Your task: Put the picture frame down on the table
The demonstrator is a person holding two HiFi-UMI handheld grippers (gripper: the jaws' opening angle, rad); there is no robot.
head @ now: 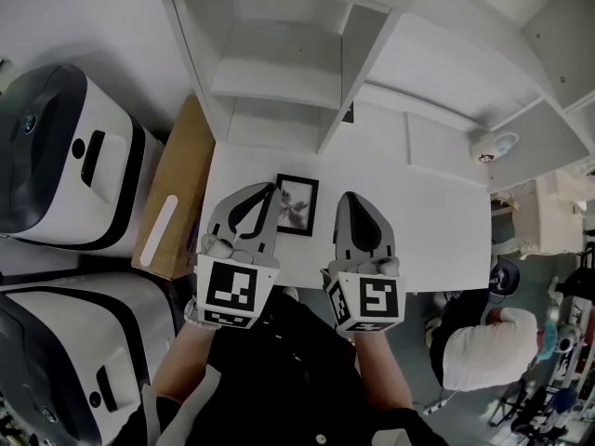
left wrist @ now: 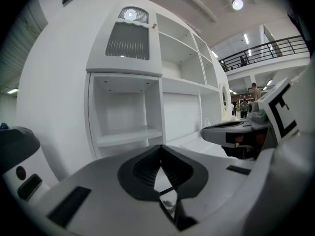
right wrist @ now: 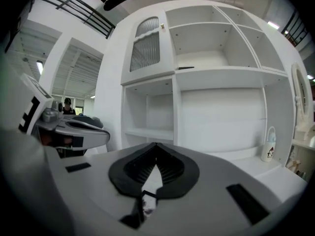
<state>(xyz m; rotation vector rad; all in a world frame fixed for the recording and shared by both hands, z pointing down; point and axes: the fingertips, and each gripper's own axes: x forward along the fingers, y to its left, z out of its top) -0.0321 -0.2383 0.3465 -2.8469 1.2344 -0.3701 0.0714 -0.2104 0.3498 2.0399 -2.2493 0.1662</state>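
A small black picture frame (head: 297,204) lies flat on the white table (head: 437,221), near its front edge. My left gripper (head: 270,190) hangs above the frame's left side, jaws shut with nothing between them. My right gripper (head: 351,197) is just right of the frame, also shut and empty. In the left gripper view the closed left gripper (left wrist: 161,147) points nearly level at the shelves, and a sliver of the frame (left wrist: 169,201) shows below the pads. The right gripper view shows the same: the right gripper (right wrist: 156,144) closed, with the frame (right wrist: 146,203) glimpsed beneath.
A white shelf unit (head: 288,63) stands at the back of the table. A cardboard box (head: 177,193) and two white machines (head: 65,156) are at the left. A small mug (right wrist: 268,151) sits at the table's far right. A person in white (head: 483,347) crouches at lower right.
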